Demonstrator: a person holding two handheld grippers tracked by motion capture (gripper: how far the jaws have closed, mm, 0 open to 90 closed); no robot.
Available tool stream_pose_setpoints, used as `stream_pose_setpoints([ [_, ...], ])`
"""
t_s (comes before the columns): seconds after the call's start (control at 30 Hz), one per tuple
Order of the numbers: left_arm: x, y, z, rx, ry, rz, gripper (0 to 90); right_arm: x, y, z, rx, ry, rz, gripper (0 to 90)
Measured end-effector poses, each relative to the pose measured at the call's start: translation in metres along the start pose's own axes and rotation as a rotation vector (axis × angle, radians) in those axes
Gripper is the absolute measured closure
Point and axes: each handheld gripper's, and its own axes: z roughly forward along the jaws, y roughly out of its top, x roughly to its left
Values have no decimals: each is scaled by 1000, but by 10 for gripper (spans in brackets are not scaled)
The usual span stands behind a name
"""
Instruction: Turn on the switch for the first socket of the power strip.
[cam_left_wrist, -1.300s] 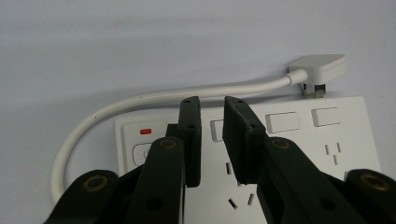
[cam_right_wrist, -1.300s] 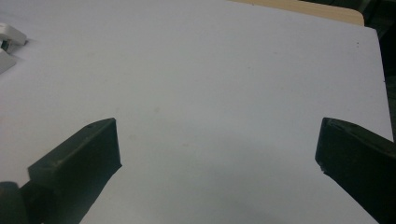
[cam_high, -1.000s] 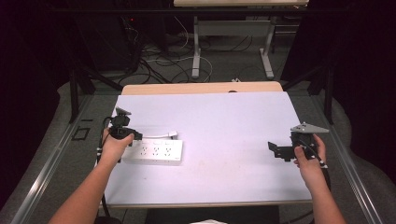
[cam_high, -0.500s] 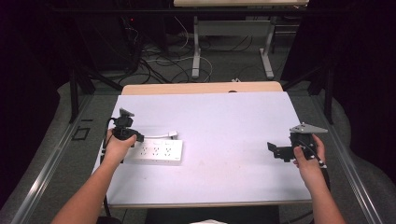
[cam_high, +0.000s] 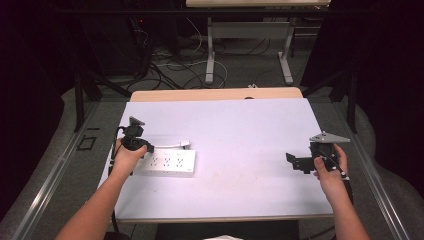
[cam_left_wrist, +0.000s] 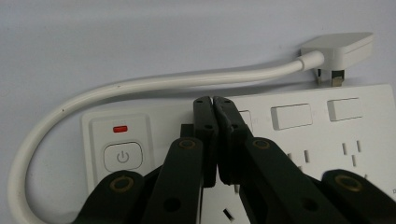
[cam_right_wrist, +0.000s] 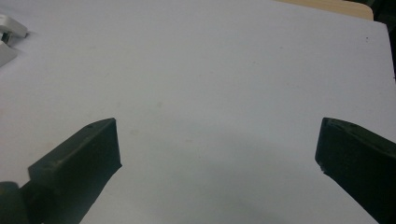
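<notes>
One white power strip (cam_left_wrist: 299, 140) with red light, short curved cord (cam_left_wrist: 140, 88)

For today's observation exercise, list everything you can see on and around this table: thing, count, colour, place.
Flat plastic power strip: one, white, left part of the table, red light lit above its power button.
Short round cord with flat plug: one, white, curving behind the strip, plug lying unplugged.
Table with pale sheet top: one, lilac-white, wooden far edge.
Desk frame legs: two, white, on the floor beyond.
Loose cables: several, black and white, on the floor beyond.
Left tongs: black, shut over the strip, nothing between.
Right tongs: black, open above bare table.
</notes>
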Motion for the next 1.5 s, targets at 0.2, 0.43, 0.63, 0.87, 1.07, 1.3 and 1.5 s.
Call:
stream_pose_setpoints([
  [0.2, 0, 0, 0, -1, 1, 0, 888, 1, 0, 1, 2, 1, 2, 0],
  [0.43, 0, 0, 0, 1, -2, -3, 889, 1, 0, 2, -2, -1, -2, 0],
  [0.63, 0, -1, 1, -2, 4, 3, 890, 1, 0, 2, -3, 0, -2, 0],
  [0.87, -1, -3, 2, -10, 23, 18, 900, 1, 0, 1, 4, 3, -6, 0],
  [1.07, 1, -3, 2, -6, 13, 15, 900, 1, 0, 2, 0, -1, -4, 0],
  [1.3, 2, -2, 2, -5, 0, -1, 900, 1, 0, 2, 6, 7, -2, 0],
  [1.5, 2, -2, 1, -7, -3, 2, 899, 0, -1, 3, 9, 4, 2, 0],
])
